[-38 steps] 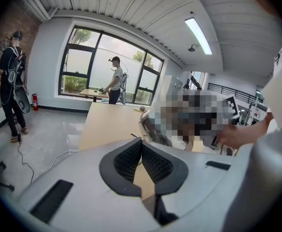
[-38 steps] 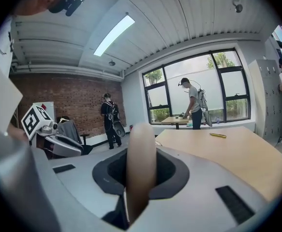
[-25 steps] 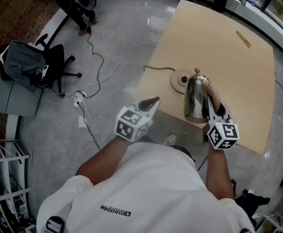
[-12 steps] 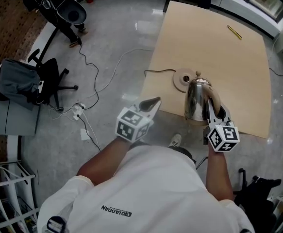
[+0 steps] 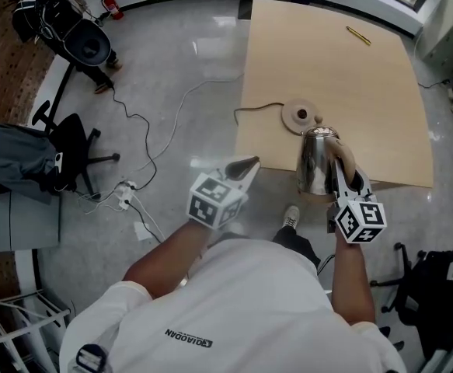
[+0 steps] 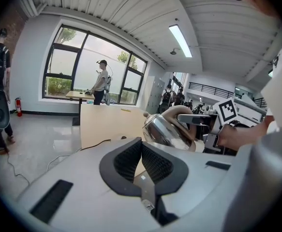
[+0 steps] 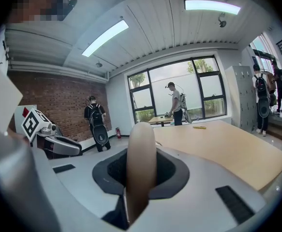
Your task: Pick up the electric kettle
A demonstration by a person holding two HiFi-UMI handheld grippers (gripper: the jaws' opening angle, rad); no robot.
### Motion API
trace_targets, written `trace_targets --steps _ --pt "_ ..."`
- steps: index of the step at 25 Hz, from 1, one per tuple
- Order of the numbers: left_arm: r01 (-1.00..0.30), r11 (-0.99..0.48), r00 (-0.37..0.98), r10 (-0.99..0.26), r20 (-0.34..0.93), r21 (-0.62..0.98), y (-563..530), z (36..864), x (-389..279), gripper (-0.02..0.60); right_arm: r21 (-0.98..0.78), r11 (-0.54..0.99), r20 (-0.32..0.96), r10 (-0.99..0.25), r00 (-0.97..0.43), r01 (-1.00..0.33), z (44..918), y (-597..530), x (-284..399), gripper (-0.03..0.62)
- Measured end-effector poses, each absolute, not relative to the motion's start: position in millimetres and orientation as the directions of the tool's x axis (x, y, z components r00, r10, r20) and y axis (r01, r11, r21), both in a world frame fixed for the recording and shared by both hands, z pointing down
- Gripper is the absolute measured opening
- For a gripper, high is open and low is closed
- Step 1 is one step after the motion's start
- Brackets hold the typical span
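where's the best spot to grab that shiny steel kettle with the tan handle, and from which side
Grip the tan arched handle, coming in from the person's side. It is a slim loop that stands clear of the polished steel kettle, so two jaws can close across it, while the rounded body looks too wide and slick. The right gripper is shut on the handle this way.

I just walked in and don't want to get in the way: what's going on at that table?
A person holds a gripper in each hand. The right gripper is shut on the tan curved handle of the shiny steel electric kettle. The kettle is off its round beige base, held near the front edge of the pale wooden table. The left gripper is shut and empty, out over the floor beside the table.
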State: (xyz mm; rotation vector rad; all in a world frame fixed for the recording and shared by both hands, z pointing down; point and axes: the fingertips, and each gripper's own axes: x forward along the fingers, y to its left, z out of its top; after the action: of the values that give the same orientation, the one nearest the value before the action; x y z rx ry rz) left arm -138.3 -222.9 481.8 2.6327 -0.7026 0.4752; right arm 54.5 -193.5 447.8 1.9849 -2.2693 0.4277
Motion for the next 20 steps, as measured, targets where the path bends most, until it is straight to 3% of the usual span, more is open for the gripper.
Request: trace_targets --steps 7,20 --pt "-0.514 -0.813 0.826 -0.384 0.412 0.273 -207.9 483.9 -138.7 -0.005 -0.157 0.087 0.25 -0.96 -0.124 -0.984 442.6 -172.0 53.6 0.074" --pt "-0.59 -0.75 0.796 -0.477 0.374 0.299 -184.8 477.2 -112.4 -0.005 -0.137 0.192 0.295 -0.929 -0.225 -0.972 449.4 -142.2 65.8 0.074"
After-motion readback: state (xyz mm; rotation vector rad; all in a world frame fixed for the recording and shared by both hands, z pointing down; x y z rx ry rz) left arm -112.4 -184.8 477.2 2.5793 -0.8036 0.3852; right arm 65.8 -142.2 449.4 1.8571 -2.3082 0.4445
